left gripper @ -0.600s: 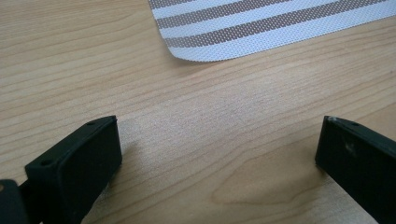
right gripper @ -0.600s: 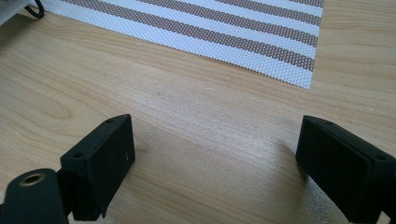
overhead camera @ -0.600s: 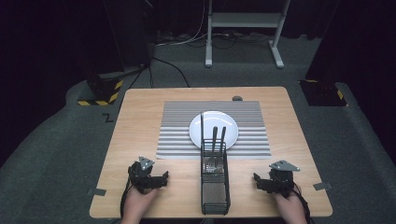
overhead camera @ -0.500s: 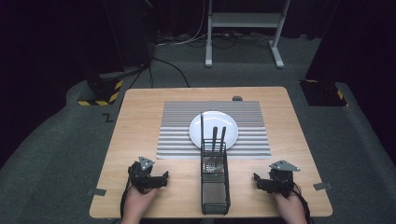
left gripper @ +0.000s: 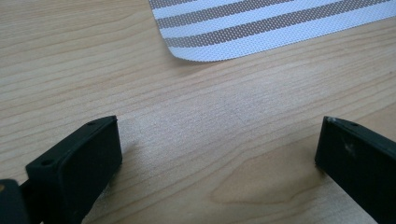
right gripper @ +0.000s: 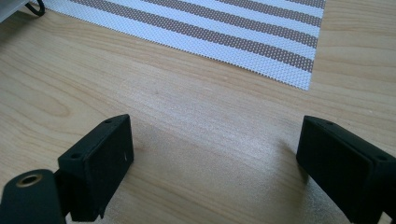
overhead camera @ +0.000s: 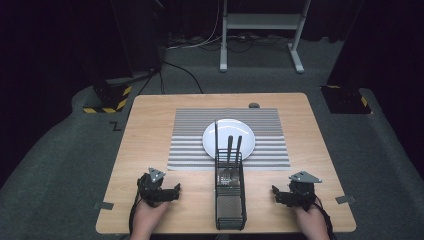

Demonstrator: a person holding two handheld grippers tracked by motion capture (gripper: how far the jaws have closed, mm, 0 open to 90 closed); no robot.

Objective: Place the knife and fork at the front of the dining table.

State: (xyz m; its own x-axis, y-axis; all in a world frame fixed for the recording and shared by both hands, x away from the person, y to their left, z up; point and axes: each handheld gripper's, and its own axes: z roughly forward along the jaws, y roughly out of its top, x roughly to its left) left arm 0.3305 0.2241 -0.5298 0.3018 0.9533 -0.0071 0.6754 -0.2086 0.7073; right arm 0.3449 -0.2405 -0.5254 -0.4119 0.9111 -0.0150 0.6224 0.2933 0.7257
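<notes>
Resting both tools low on the wooden table point(overhead camera: 150, 130), we are keeping the left gripper point(overhead camera: 172, 191) and the right gripper point(overhead camera: 278, 194) wide open, with nothing between the jaws of either; in each gripper view bare wood is lying between the two black jaws. Between the two grippers, a black wire basket point(overhead camera: 230, 197) is standing on the table, apart from both, with dark-handled cutlery point(overhead camera: 233, 150) sticking up at its far end. Beyond the jaws of each gripper, a striped placemat point(overhead camera: 190, 135) is lying flat, its near corners showing ahead of us. On that mat, just past the basket, a white plate point(overhead camera: 220, 134) is sitting.
</notes>
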